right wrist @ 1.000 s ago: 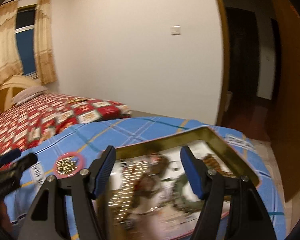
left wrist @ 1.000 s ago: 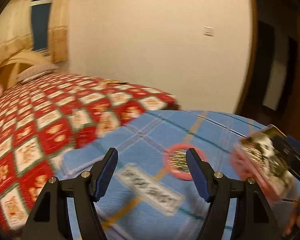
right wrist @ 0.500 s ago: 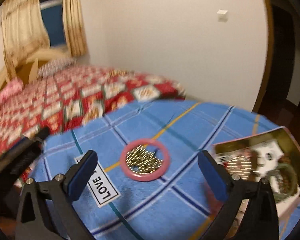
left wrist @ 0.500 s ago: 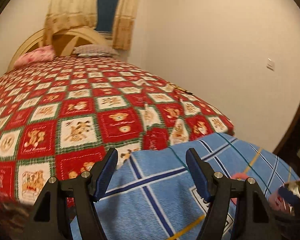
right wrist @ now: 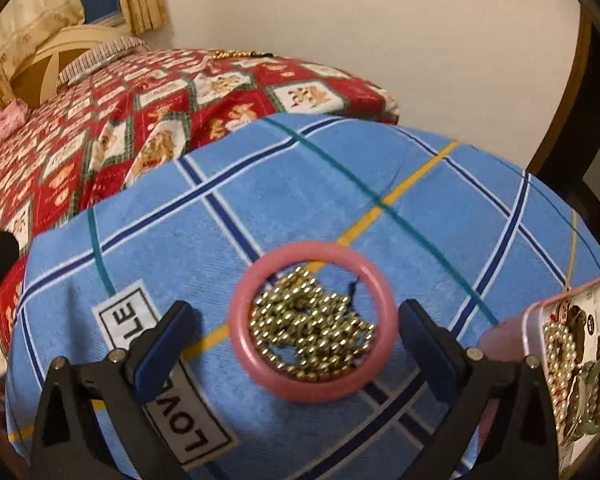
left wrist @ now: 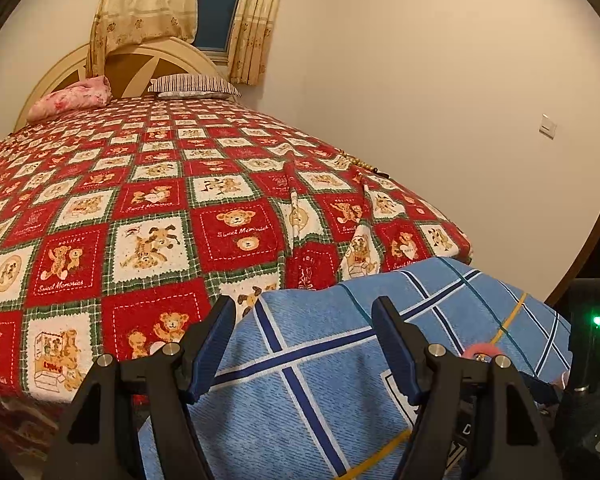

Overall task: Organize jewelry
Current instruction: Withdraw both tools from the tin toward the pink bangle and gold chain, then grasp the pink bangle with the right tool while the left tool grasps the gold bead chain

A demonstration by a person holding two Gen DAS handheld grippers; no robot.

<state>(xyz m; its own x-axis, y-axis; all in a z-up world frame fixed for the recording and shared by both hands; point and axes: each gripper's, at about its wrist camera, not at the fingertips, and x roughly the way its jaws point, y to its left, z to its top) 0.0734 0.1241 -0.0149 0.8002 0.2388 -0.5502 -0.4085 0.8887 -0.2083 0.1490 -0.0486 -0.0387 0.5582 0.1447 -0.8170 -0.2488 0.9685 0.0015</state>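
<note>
A: Where does the pink bangle (right wrist: 314, 322) lie relative to the right tool (right wrist: 294, 326)?

B: Flat on the blue checked cloth (right wrist: 340, 184), between the two blue pads, which stand wide apart and touch neither side of it. The jaws have just been opening; they clamp nothing. A heap of gold beads (right wrist: 312, 324) sits inside the ring.

A: And the left tool (left wrist: 304, 340)?

B: Also apart, with nothing between its pads. It hangs over the near edge of the blue cloth, facing the bed's red teddy-bear quilt (left wrist: 148, 216). In its view only a sliver of the pink bangle (left wrist: 482, 350) peeks out behind its right-hand finger.

A: What does one view give that the other lacks?

B: The right wrist view shows the open tin (right wrist: 572, 356) at the far right, holding pearl strands and a green bangle, and a "LOVE" label on the cloth. The left wrist view shows the headboard, pillows and curtained window more fully, plus a bead strand (left wrist: 364, 165) at the bed's far edge.
</note>
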